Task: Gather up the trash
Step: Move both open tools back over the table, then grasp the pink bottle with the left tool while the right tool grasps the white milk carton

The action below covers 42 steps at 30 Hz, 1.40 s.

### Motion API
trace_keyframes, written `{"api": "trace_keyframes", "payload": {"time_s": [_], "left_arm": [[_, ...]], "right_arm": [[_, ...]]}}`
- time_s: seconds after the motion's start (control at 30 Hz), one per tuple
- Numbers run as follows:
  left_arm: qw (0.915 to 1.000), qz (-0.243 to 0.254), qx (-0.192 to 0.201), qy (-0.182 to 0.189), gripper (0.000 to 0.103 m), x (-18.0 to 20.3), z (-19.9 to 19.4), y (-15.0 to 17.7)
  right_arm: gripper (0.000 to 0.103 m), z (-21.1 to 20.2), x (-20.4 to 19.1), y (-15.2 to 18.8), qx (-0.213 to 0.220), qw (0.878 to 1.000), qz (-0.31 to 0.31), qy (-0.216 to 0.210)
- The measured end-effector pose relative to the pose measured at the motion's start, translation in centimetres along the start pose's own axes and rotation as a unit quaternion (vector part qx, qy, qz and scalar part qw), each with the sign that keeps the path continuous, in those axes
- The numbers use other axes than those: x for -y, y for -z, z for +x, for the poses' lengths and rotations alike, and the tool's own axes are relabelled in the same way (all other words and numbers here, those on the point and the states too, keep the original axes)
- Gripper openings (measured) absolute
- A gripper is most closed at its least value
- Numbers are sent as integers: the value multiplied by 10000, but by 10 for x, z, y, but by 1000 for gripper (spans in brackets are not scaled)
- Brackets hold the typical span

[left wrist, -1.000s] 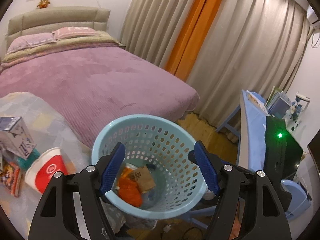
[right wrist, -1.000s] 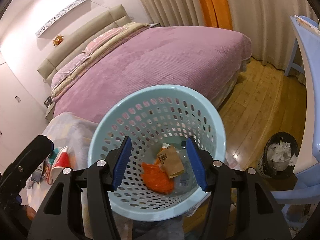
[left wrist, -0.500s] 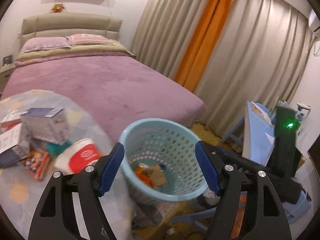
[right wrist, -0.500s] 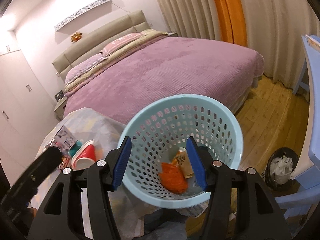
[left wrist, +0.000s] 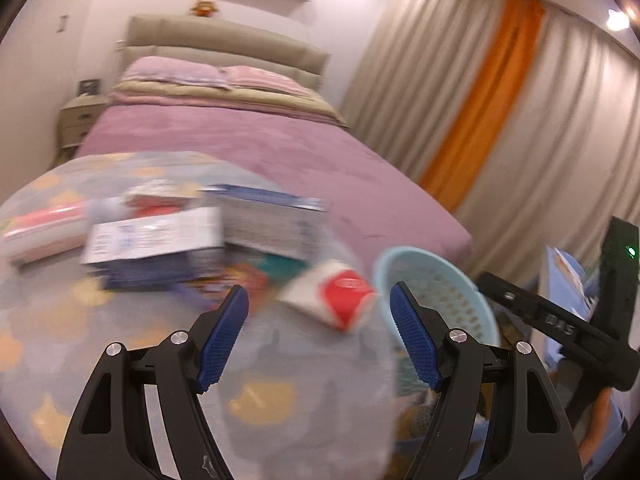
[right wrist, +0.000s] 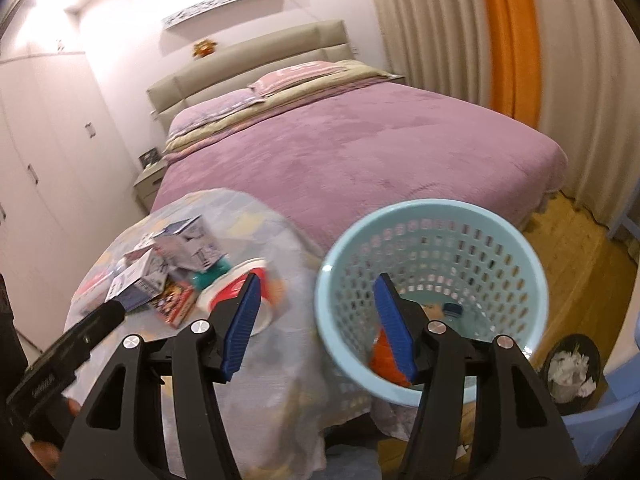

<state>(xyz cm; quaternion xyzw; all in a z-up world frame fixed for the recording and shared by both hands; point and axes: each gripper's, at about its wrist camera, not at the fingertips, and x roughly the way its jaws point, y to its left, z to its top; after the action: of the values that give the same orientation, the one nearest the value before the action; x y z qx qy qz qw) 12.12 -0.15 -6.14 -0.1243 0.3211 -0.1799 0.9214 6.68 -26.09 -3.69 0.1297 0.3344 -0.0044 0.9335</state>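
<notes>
A light blue perforated basket (right wrist: 432, 216) stands at the table's right edge, with an orange wrapper (right wrist: 380, 356) in its bottom; it is also at the right of the left wrist view as basket (left wrist: 436, 276). On the patterned tablecloth (left wrist: 120, 340) lie a tipped red and white paper cup (left wrist: 340, 296), (right wrist: 236, 284) and several small boxes (left wrist: 160, 240), (right wrist: 188, 246). My left gripper (left wrist: 318, 292) is open just short of the cup, nothing between its pads. My right gripper (right wrist: 317, 280) hangs between cup and basket, its jaws opening and empty.
A purple bed (right wrist: 360, 152) fills the space behind the table. A black bin with crumpled paper (right wrist: 570, 364) sits on the wooden floor at the right. White wardrobe doors (right wrist: 40, 160) line the left wall. The other gripper's black body (left wrist: 560, 328) reaches in beside the basket.
Both views have swung left, off the basket and onto the table's trash. The basket has slid to the right in each view. The right jaws stand slightly wider.
</notes>
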Motion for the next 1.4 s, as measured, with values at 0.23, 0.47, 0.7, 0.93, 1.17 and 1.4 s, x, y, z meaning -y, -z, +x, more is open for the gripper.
{"api": "trace_keyframes", "payload": {"time_s": [0.23,0.47,0.7,0.93,1.17,1.4], "left_arm": [[9965,-65,254,-791,72,-77,-32,-23],[9916,-80,215,-1274,79,-148,-40,-65],[9867,-147,-361,-1576,78,-211,-6,-88],[9910,-130,-1049,-820,79,-234,21,-87],[9810,379,-1737,-780,73,-221,23,-64],[9731,394,-2029,-1020,64,-211,24,-46]], "right_arm": [[57,14,-47,6,-156,9987,-455,-192],[57,31,-83,10,-288,9967,-728,-214],[57,45,-110,12,-297,9948,-964,-132],[57,66,-124,11,-429,9933,-1066,-104],[57,85,-141,2,-592,9896,-1183,-571],[57,121,-192,-18,-858,9753,-1617,-1234]]}}
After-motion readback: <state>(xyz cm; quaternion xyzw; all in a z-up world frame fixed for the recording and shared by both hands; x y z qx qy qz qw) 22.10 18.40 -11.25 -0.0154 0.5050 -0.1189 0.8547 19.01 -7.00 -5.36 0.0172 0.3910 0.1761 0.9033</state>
